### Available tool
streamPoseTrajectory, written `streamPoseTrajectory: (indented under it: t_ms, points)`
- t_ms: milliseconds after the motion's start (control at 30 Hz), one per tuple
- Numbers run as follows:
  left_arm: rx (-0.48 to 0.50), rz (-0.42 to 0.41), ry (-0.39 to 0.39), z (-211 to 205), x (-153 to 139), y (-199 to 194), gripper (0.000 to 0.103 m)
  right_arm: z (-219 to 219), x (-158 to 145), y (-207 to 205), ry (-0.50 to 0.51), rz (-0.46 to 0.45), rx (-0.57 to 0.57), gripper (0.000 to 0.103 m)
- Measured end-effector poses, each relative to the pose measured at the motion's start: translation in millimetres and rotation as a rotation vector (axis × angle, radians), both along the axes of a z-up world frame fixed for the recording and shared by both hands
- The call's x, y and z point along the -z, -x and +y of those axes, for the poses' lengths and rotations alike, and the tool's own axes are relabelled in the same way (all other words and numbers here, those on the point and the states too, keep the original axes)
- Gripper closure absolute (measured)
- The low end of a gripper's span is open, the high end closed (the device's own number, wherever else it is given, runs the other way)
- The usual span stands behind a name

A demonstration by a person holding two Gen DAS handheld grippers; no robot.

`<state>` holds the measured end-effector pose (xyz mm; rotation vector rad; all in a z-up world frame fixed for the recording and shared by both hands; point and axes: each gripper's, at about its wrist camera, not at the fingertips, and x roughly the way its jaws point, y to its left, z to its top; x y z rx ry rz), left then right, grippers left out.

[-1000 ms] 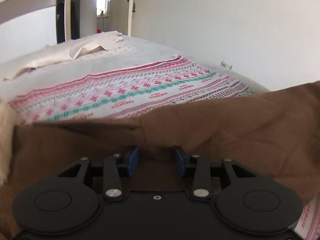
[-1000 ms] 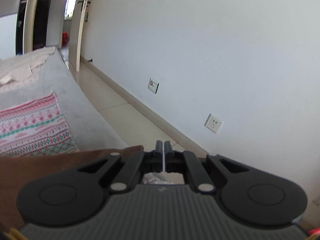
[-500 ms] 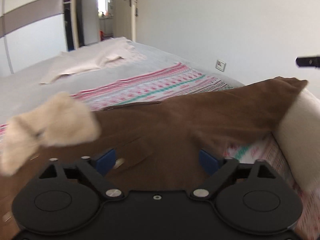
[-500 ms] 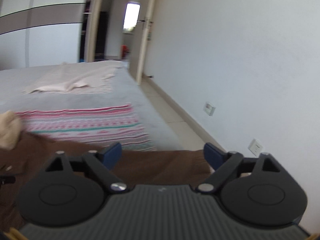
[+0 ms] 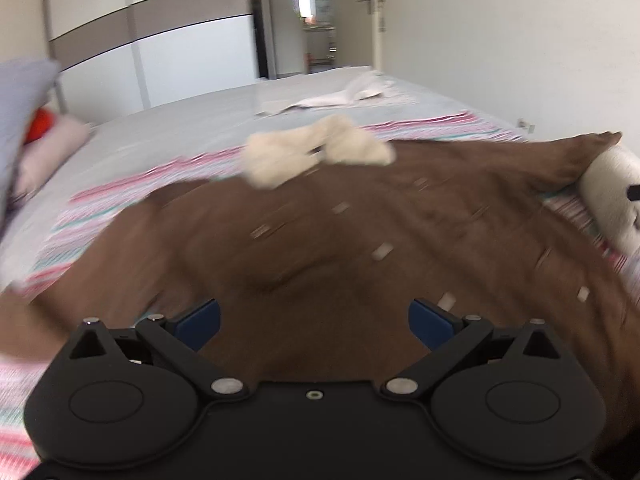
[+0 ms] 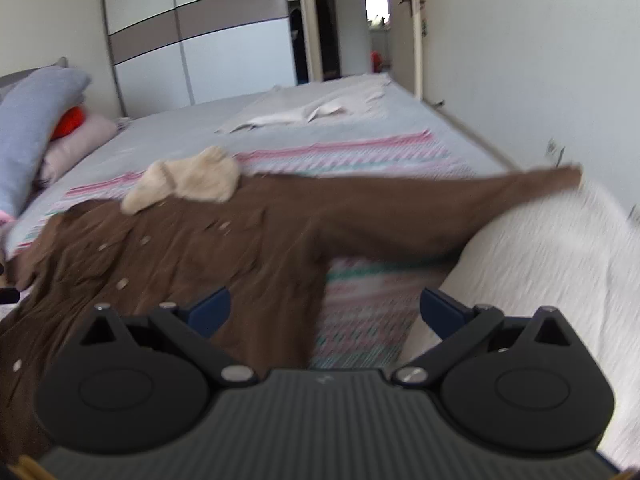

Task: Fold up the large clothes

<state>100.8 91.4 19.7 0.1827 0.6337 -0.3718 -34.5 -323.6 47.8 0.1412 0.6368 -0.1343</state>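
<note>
A large brown coat [image 5: 360,240] with a cream fleece collar [image 5: 312,152] lies spread on a striped blanket on the bed. It also shows in the right wrist view [image 6: 192,248], with its collar [image 6: 188,184] at the far end and one sleeve [image 6: 480,196] stretched right onto a white cushion [image 6: 540,248]. My left gripper [image 5: 314,322] is open and empty just above the coat's near edge. My right gripper [image 6: 325,312] is open and empty above the coat's right side and the blanket.
The striped pink and green blanket [image 6: 360,312] covers the grey bed [image 6: 200,132]. A beige cloth [image 6: 312,114] lies at the far end. Pillows [image 6: 40,120] are stacked at the left. A wardrobe [image 6: 200,40] and an open door [image 6: 376,20] stand behind; a wall runs along the right.
Both grippers opened, let go of the brown coat, and pulled back. The coat now lies spread on the blanket with its collar at the far end.
</note>
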Motion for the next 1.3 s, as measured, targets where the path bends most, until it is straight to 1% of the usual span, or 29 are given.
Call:
streamPoseTrajectory:
  t_ms: [67,133,200,267,333,400,533,600,667,733,800,833,867,933,1033,1133,1167,1200,1233,1267,1300]
  points:
    - [-0.047,-0.006,-0.005,36.2,9.8,16.2,0.002,6.6,12.7,11.7,-0.012,0.017,-0.021,0.0]
    - [-0.074,0.003,0.017,71.7,21.8,31.3,0.002,13.8,25.2,23.8,-0.018,0.03,-0.045,0.0]
    - [-0.074,0.026,0.075,100.1,33.2,42.9,0.002,19.1,40.2,31.6,-0.035,0.046,-0.068,0.0]
    - [-0.031,0.047,0.158,123.9,47.4,57.2,0.002,21.3,52.9,38.4,-0.062,0.054,-0.084,0.0]
    - [0.03,0.059,0.236,136.1,59.4,67.9,0.002,21.2,63.6,45.8,-0.091,0.055,-0.089,0.0]
    - [0.092,0.071,0.293,143.6,72.5,75.8,0.002,20.3,72.6,54.8,-0.123,0.051,-0.091,0.0]
    - [0.154,0.161,0.394,144.5,97.9,76.3,0.004,11.3,86.9,68.8,-0.205,0.039,-0.095,0.0]
    - [0.178,0.201,0.426,144.7,107.0,78.0,0.004,6.5,94.0,73.4,-0.249,0.032,-0.089,0.0]
    - [0.201,0.231,0.434,135.9,113.6,80.0,0.004,2.0,102.3,77.8,-0.312,0.025,-0.083,0.0]
    - [0.234,0.229,0.404,126.2,116.6,86.6,0.004,-0.9,111.7,79.2,-0.389,0.023,-0.087,0.0]
    - [0.259,0.227,0.383,119.7,117.6,91.5,0.009,-0.7,119.5,81.0,-0.443,0.019,-0.091,0.001]
    - [0.263,0.23,0.377,118.3,116.4,96.2,0.014,0.7,121.8,82.7,-0.453,0.012,-0.096,0.001]
    - [0.266,0.242,0.379,116.6,117.1,98.4,0.025,2.5,123.3,84.2,-0.461,0.005,-0.103,0.001]
    - [0.271,0.281,0.4,115.3,121.2,101.9,0.035,6.0,125.6,87.0,-0.486,-0.001,-0.125,0.001]
    - [0.252,0.277,0.393,113.1,121.7,110.3,0.042,11.7,127.0,91.6,-0.507,-0.012,-0.155,0.002]
    - [0.214,0.286,0.43,114.1,121.4,115.3,0.048,13.9,130.5,95.0,-0.538,-0.025,-0.159,0.006]
    - [0.197,0.288,0.437,113.0,120.9,117.0,0.052,13.7,131.7,95.8,-0.552,-0.03,-0.158,0.009]
    - [0.18,0.289,0.439,111.5,119.3,118.7,0.053,12.7,132.5,97.6,-0.56,-0.033,-0.154,0.017]
    - [0.162,0.291,0.443,109.5,117.3,120.9,0.056,12.3,132.6,99.0,-0.562,-0.034,-0.148,0.021]
    - [0.142,0.293,0.453,108.8,114.1,121.6,0.058,12.1,132.4,100.5,-0.562,-0.031,-0.147,0.032]
    - [0.125,0.297,0.471,108.1,110.1,123.9,0.06,12.5,131.7,101.8,-0.562,-0.032,-0.148,0.049]
